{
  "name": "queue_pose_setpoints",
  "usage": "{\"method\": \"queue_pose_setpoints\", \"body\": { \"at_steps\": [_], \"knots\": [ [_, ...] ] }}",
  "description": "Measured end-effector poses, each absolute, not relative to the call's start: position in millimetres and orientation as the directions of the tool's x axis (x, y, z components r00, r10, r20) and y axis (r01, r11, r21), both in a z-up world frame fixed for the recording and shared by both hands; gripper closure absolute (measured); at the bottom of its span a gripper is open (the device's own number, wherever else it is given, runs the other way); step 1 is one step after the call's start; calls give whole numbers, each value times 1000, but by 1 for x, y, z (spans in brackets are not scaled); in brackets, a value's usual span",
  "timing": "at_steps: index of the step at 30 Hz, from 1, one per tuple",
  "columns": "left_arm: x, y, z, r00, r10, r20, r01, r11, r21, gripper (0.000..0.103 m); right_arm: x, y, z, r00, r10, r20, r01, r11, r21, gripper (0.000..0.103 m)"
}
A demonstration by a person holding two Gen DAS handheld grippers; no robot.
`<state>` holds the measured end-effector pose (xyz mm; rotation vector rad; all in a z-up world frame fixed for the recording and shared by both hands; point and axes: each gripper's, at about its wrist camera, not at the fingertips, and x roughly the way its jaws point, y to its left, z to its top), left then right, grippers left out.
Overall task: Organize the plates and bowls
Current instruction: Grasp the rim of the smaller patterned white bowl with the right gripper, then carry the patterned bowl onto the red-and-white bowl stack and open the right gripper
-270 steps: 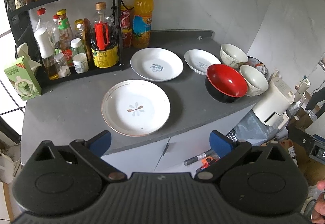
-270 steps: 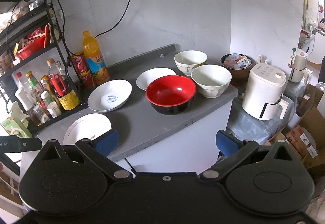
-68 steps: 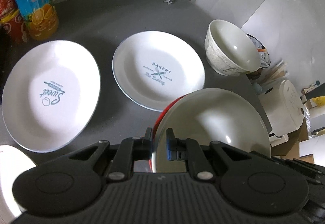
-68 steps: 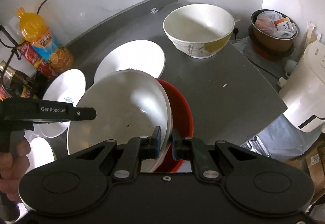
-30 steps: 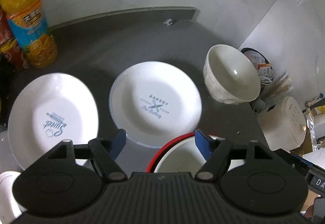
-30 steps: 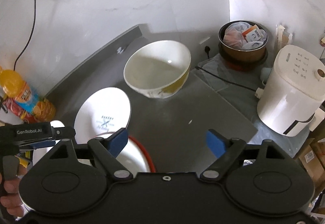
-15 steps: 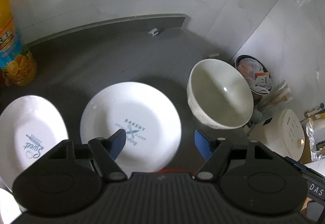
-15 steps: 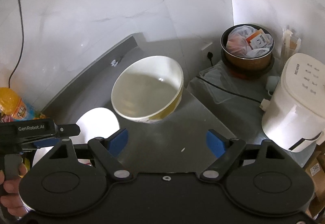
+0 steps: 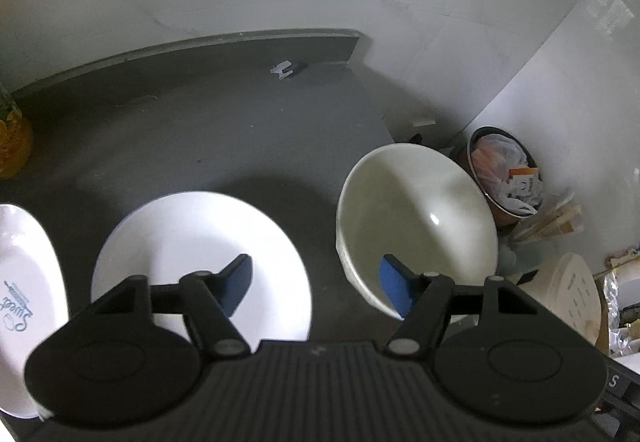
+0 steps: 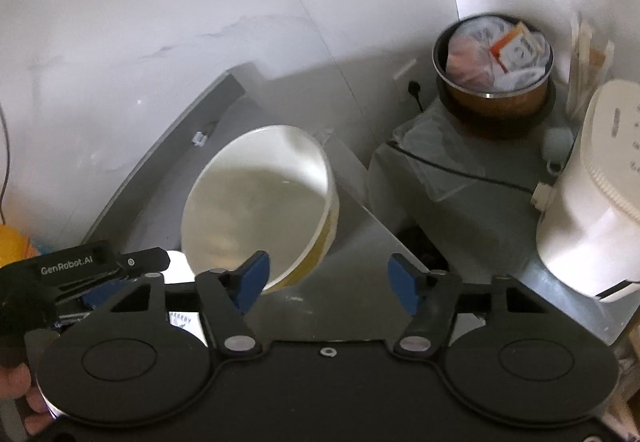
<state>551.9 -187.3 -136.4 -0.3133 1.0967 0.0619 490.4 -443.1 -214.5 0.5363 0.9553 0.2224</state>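
Note:
A white bowl [image 9: 416,226] with a yellow pattern outside stands upright at the counter's right end, also visible as the bowl [image 10: 256,209] in the right wrist view. My left gripper [image 9: 316,282] is open and empty, with the bowl's near-left rim between its fingers and its right fingertip over the bowl's inside. My right gripper [image 10: 328,278] is open and empty, its left fingertip overlapping the bowl's near rim. I cannot tell whether either finger touches it. A white "Bakery" plate [image 9: 200,242] lies left of the bowl. A "Sweet" plate [image 9: 24,302] lies farther left.
Beyond the grey counter's [image 9: 200,129] right edge sit a brown pot [image 10: 496,53] full of packets and a white appliance [image 10: 592,209] on a lower surface. An orange drink bottle [image 9: 8,129] stands at far left. The wall is close behind. A hand [image 10: 24,402] holds the left gripper.
After letting go of a white bowl set into the red one, both grippers stayed open and moved forward to the remaining white bowl. The red bowl stack has left view.

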Motion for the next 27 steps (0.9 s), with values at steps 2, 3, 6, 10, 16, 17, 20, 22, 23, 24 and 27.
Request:
{"method": "queue_pose_setpoints", "body": {
  "at_steps": [2,3,6,10,16,17,20,22,23,24,27],
  "knots": [
    [558,-189,-142,453,-102,-886,-221,950,-222,39,498,-446,-222,552,431,-714,72,829,555,45],
    [561,-190,-145,447,-104,-889,-229,947,-226,40,501,-448,-226,545,456,-704,88,804,588,47],
    [568,-193,-155,434,-120,-893,-241,940,-243,47,510,-448,-233,537,470,-700,101,788,607,50],
    [577,-193,-169,400,-116,-909,-285,927,-243,60,520,-443,-241,518,472,-713,116,787,606,54],
    [588,-200,-184,371,-121,-921,-290,927,-238,77,534,-437,-255,482,480,-733,141,783,605,58],
    [589,-201,-187,363,-125,-923,-298,923,-242,79,537,-434,-259,472,484,-736,140,784,605,58],
    [590,-203,-192,345,-148,-927,-314,912,-263,86,541,-427,-263,462,508,-727,113,780,616,70],
    [592,-208,-190,336,-142,-931,-305,919,-250,94,541,-422,-258,462,508,-727,91,788,609,78],
    [592,-209,-189,333,-141,-932,-302,921,-247,94,540,-420,-255,461,495,-736,87,801,593,79],
    [592,-210,-188,332,-141,-933,-306,919,-248,94,540,-420,-254,461,489,-741,86,806,586,79],
    [588,-210,-183,340,-148,-929,-304,917,-257,94,533,-420,-250,469,484,-739,84,808,583,79]
  ]
}}
